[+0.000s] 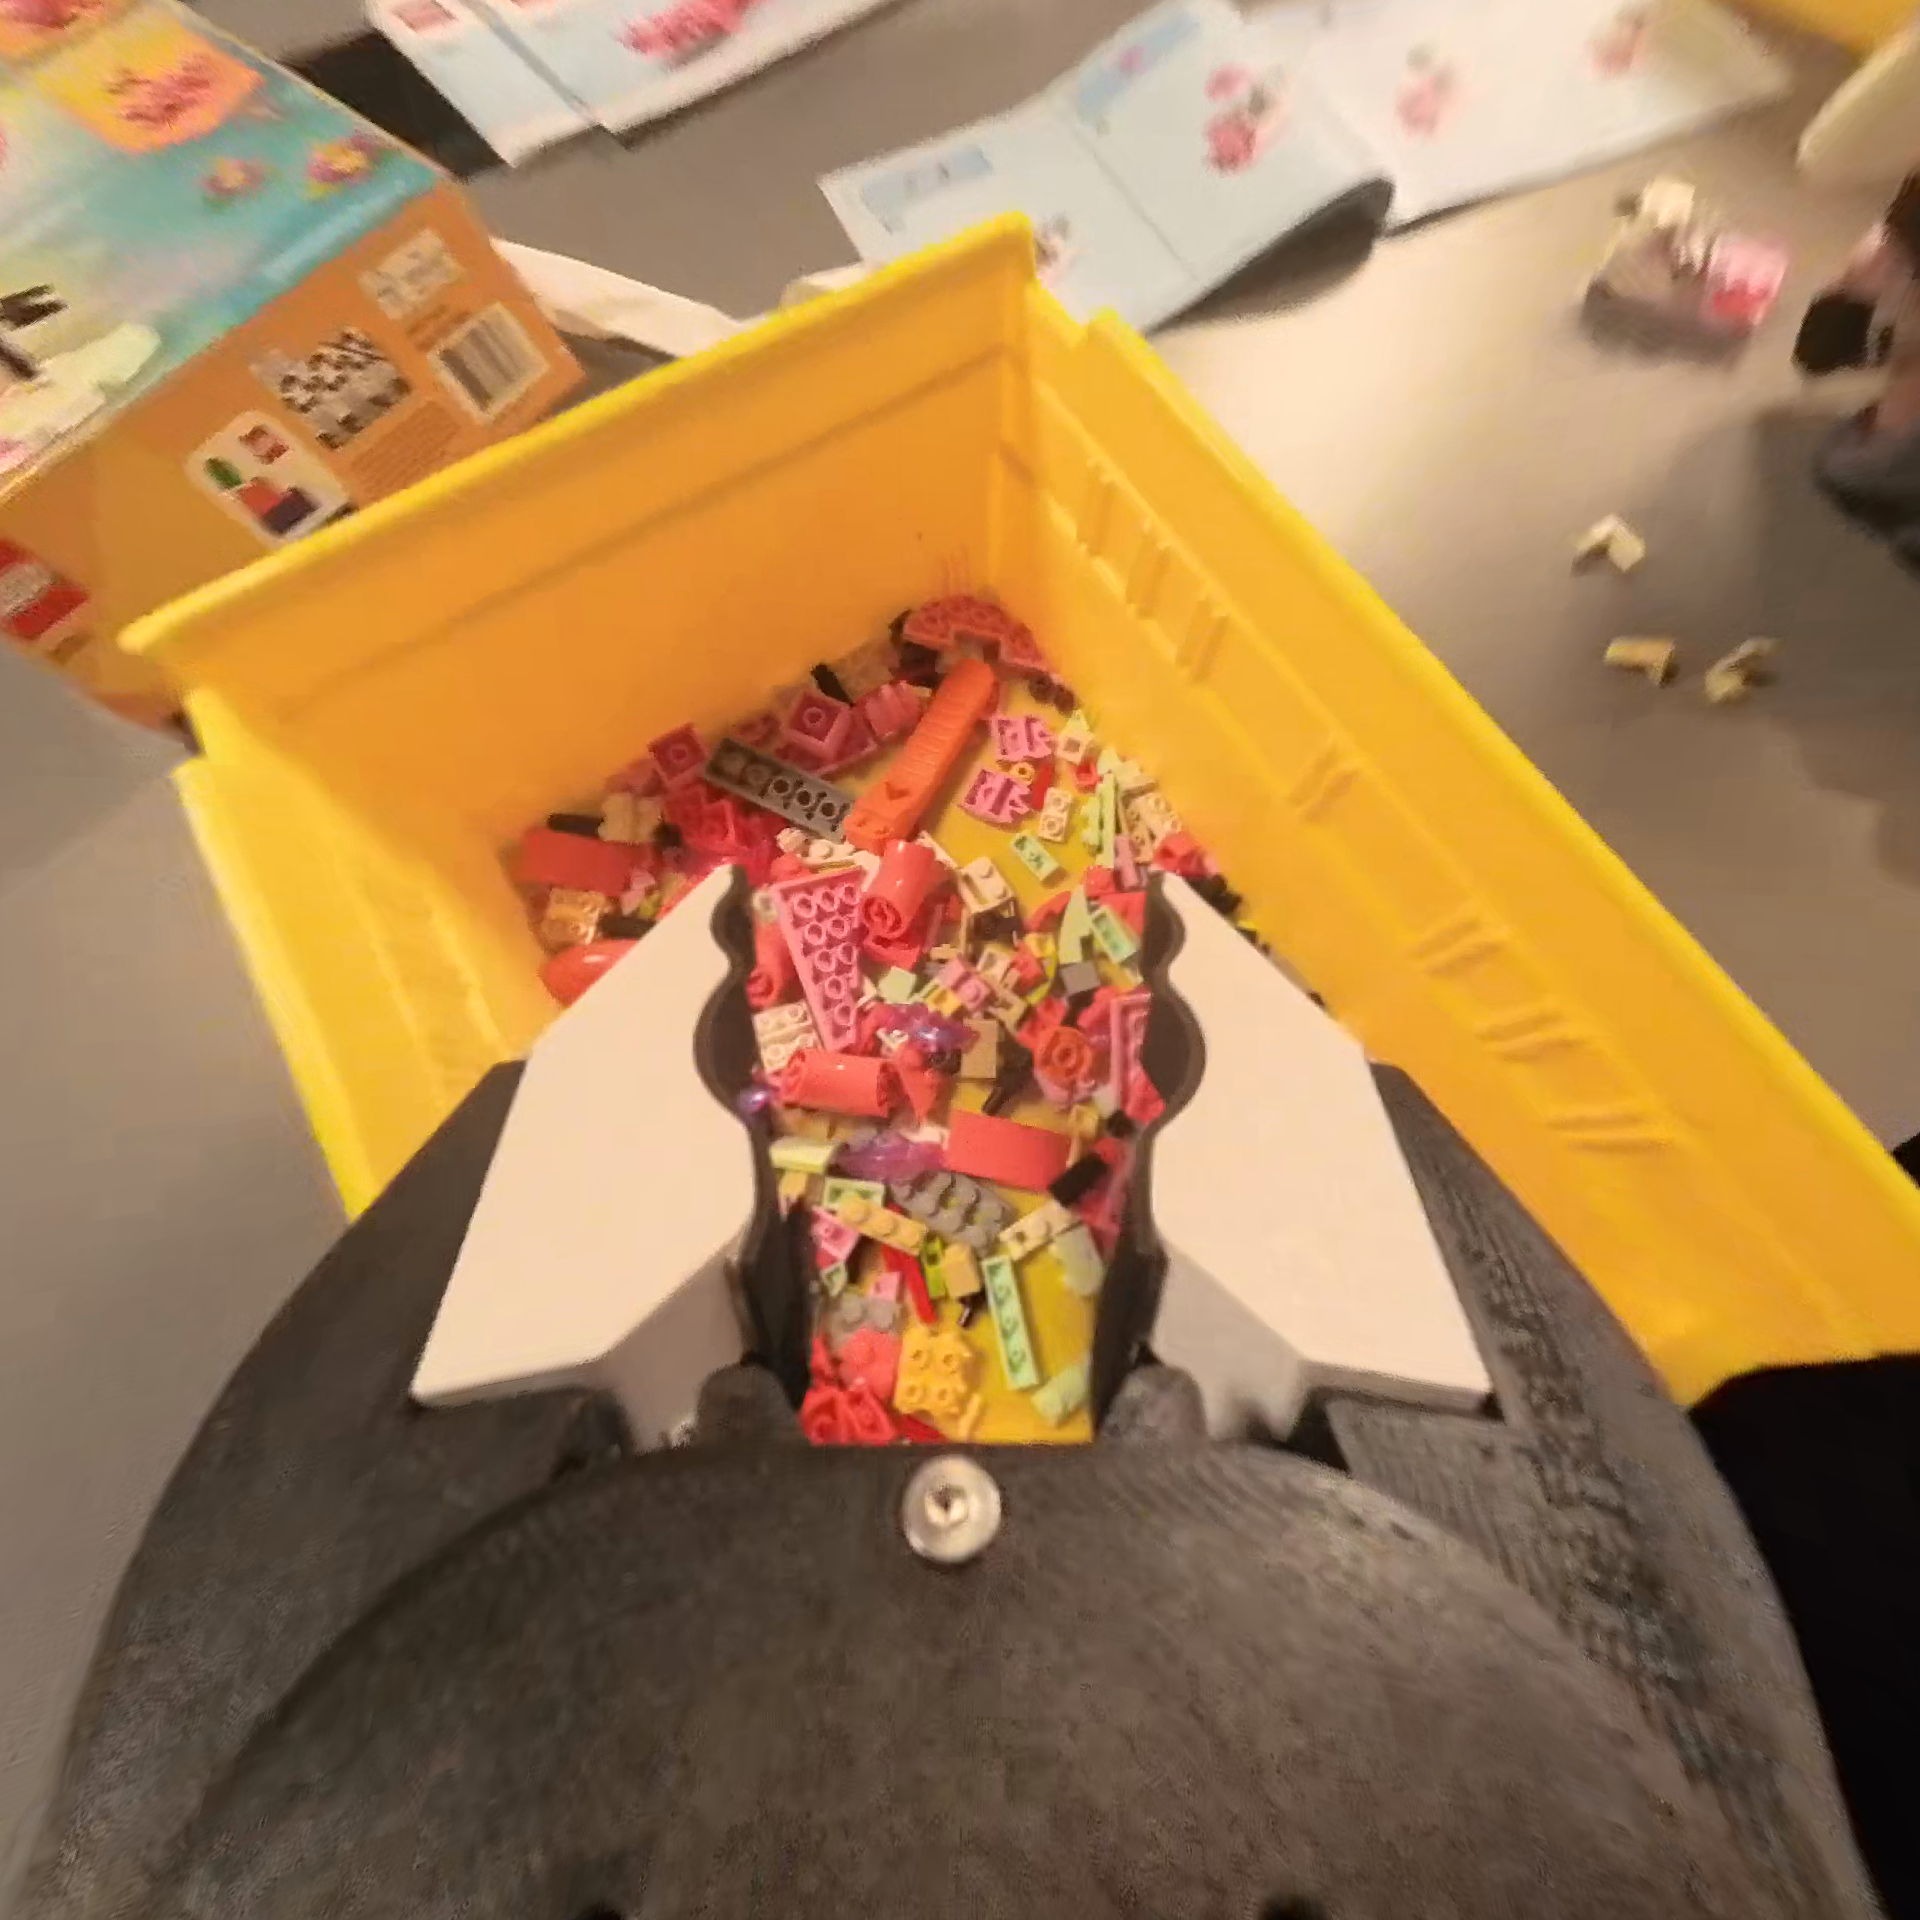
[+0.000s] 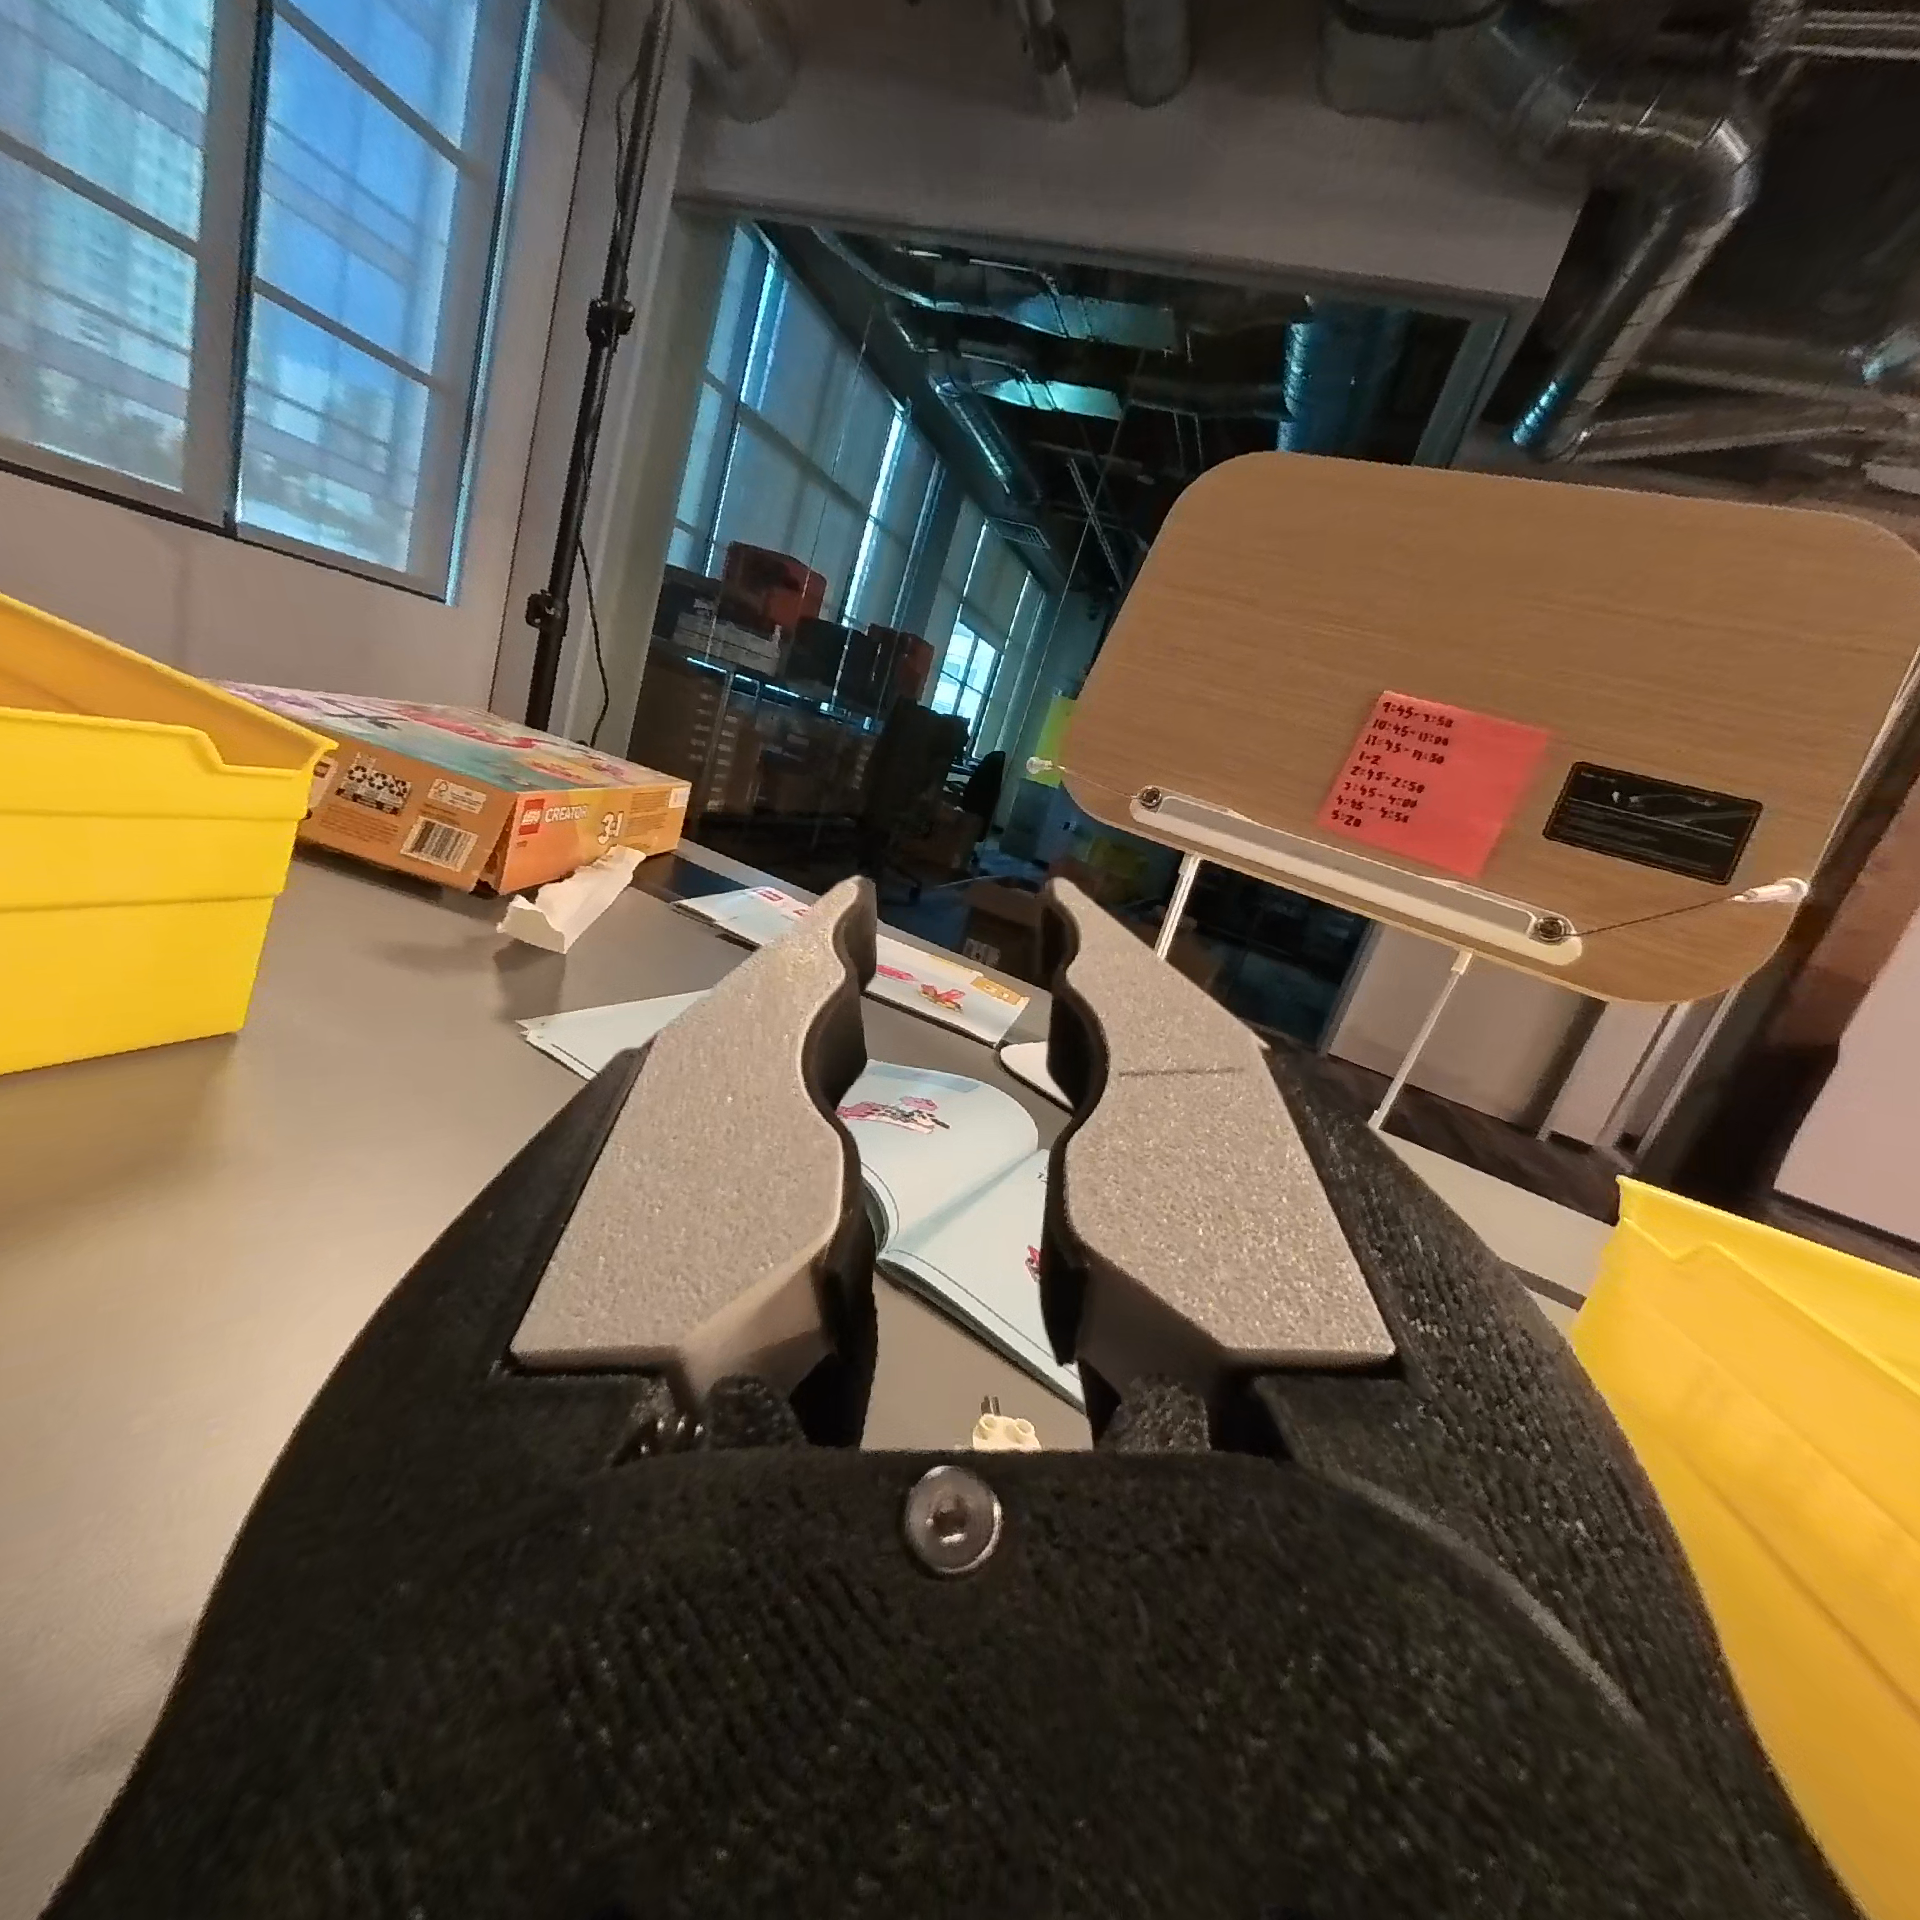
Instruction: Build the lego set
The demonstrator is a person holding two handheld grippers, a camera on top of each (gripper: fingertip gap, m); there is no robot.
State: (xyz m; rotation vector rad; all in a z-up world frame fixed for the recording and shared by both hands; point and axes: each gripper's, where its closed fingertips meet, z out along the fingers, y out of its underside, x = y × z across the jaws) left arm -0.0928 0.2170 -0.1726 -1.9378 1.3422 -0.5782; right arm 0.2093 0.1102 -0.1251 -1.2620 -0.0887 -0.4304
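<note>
The left gripper [image 1: 951, 883] hangs over a yellow bin [image 1: 644, 582] heaped with small toy bricks [image 1: 914, 966], jaws spread wide with nothing between them. The right gripper [image 2: 961, 894] hovers above the grey bench [image 2: 312, 1143], jaws partly apart and bare, over an open instruction booklet [image 2: 966, 1174]; a toy-set box [image 2: 499, 800] lies beyond.

**Black Bodies, Pale Wavy Fingers**

Each tool had a rough, grainy black body with one silver hex screw set centrally below the fingers. The left tool [image 1: 940, 883] carried pale grey wedge-shaped fingers [image 1: 623, 1122] lined with wavy black pads. The right tool [image 2: 961, 904] bore speckled grey fingers [image 2: 707, 1164] of the same shape.
</note>
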